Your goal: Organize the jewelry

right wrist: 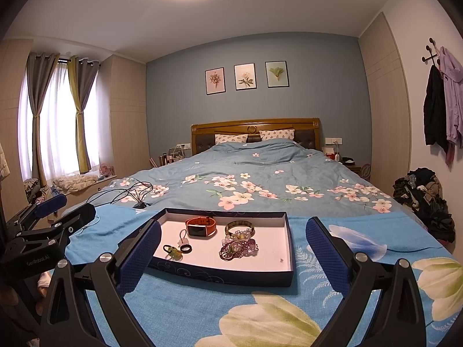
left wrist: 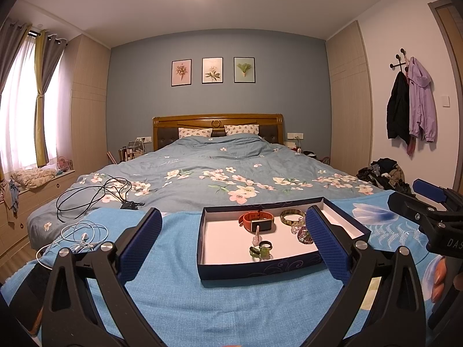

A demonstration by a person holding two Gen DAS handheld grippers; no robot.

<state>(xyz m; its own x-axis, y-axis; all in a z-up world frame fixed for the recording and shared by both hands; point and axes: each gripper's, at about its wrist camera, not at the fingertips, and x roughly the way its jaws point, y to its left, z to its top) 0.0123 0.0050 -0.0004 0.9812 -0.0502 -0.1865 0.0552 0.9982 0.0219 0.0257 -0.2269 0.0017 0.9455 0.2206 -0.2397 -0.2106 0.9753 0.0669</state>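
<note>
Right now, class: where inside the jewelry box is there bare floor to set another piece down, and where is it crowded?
In the box, bare floor lies right of the bead tangle and in the far-left corner behind the orange watch. Watch, bangle, beads and rings crowd the middle.

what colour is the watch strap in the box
Orange watch strap; clearest in the right wrist view.

Left gripper [left wrist: 233, 243]: jaws spread wide, nothing between the pads, held level.
Right gripper [right wrist: 233, 248]: jaws spread wide, empty, level, just right of the left one.
Hand [left wrist: 439, 277]: fingers wrapped on the right gripper's handle.
</note>
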